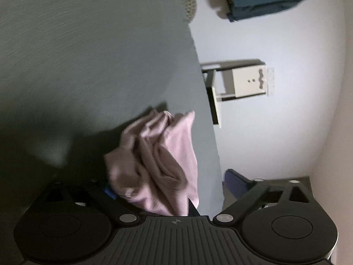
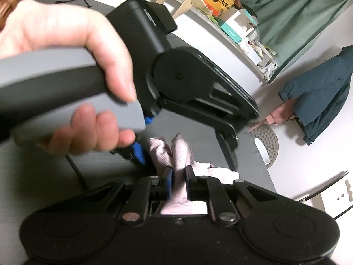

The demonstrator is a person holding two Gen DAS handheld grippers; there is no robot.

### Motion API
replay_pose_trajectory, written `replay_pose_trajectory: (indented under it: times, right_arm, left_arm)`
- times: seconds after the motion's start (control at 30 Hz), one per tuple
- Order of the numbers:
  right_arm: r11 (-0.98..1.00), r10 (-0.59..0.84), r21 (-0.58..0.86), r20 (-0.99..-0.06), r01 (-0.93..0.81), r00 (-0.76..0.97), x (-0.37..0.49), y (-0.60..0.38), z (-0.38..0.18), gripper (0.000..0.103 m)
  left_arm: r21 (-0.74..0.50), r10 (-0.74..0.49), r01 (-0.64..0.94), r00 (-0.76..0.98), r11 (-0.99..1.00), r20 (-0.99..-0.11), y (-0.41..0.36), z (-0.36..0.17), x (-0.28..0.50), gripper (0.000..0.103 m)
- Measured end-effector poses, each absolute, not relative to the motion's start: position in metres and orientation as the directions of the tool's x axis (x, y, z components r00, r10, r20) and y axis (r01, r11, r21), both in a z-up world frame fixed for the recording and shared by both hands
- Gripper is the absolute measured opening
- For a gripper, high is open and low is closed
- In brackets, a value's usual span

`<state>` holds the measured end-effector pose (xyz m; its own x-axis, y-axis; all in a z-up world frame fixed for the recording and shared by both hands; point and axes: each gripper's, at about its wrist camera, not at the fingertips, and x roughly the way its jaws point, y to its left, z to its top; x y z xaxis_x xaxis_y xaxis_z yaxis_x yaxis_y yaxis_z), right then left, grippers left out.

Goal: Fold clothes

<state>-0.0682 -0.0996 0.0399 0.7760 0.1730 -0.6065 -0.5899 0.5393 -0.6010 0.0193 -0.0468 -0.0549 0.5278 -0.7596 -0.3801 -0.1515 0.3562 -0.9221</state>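
Cloth, pink and floppy, bunches near the counter edge; right tongs pinch it, left tongs' grip unclear. Better grabbing corners.

The pink garment is soft, finely ribbed knit cloth. The tabletop beneath it looks matt grey. Both tools are matt black plastic.

One pink garment lies bunched on one grey table, with two grippers at it: the right gripper and the left gripper, gripped by one hand. Beyond the table's edge hang one teal jacket and one green curtain.
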Motion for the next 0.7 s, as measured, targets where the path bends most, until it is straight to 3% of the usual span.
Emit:
replay_pose_trajectory:
  times: [0.43, 0.53, 0.57, 0.6, 0.7]
  right_arm:
    - [0.57, 0.269, -0.495, -0.642, -0.656, 0.718, -0.062, -0.111, 0.036, 0.016]
    - [0.576, 0.309, -0.429, -0.674, -0.695, 0.672, -0.065, -0.117, 0.044, 0.036]
    - [0.582, 0.311, -0.421, -0.675, -0.696, 0.669, -0.069, -0.122, 0.048, 0.055]
    - [0.59, 0.314, -0.41, -0.677, -0.695, 0.666, -0.073, -0.128, 0.053, 0.067]
    - [0.707, 0.303, -0.296, -0.694, -0.642, 0.653, -0.054, -0.164, 0.072, 0.067]
  left_arm:
    - [-0.892, -0.738, -0.116, 0.522, 0.436, -0.429, -0.025, -0.054, 0.029, 0.032]
    - [-0.887, -0.725, -0.107, 0.537, 0.449, -0.431, -0.021, -0.053, 0.033, 0.02]
    - [-0.881, -0.719, -0.103, 0.539, 0.462, -0.44, -0.02, -0.052, 0.034, 0.02]
    - [-0.88, -0.715, -0.104, 0.542, 0.464, -0.441, -0.019, -0.052, 0.035, 0.02]
    - [-0.874, -0.704, -0.109, 0.55, 0.473, -0.449, -0.015, -0.051, 0.038, 0.019]
